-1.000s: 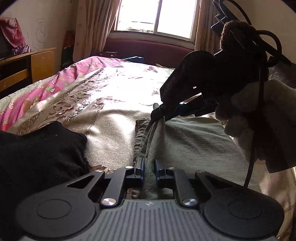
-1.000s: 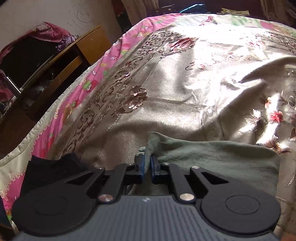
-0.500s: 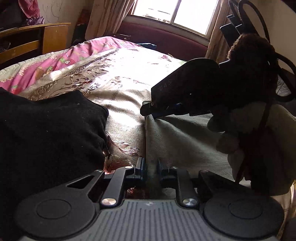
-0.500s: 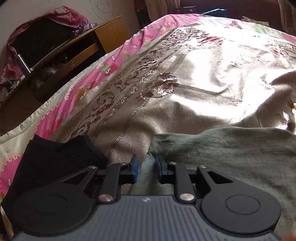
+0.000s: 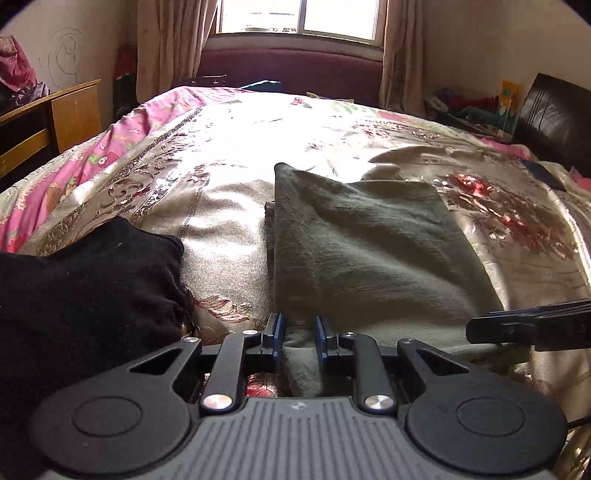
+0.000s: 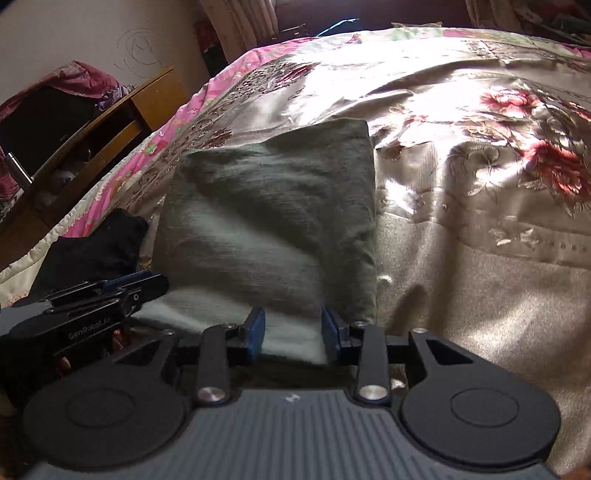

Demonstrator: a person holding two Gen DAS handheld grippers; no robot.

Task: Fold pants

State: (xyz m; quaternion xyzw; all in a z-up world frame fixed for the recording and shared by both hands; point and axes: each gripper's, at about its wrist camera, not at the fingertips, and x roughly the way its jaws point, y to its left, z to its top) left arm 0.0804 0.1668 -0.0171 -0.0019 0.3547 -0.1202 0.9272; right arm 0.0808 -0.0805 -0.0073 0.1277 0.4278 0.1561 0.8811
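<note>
We see a bed under a glossy floral bedspread (image 5: 229, 206), window (image 5: 299, 16) beyond. The grey-green pants (image 5: 369, 251), a folded matte rectangle, lie at its near edge beside a black garment (image 5: 85, 280). Left gripper (image 5: 298, 334) and right gripper (image 6: 293, 330): fingers parted, straddling the cloth's near edge.

Your left gripper (image 5: 298, 338): matte black linkage arms, two round black discs either side, a ribbed grey housing with a small pale logo at its top edge, two silver pivot screws, blue-padded fingers (image 5: 277, 334). Your right gripper (image 6: 291, 330): identical build, with blue pads and silver screws. Seen from the right wrist, your left unit's flank carries white "GenRobot.AI" lettering.
</note>
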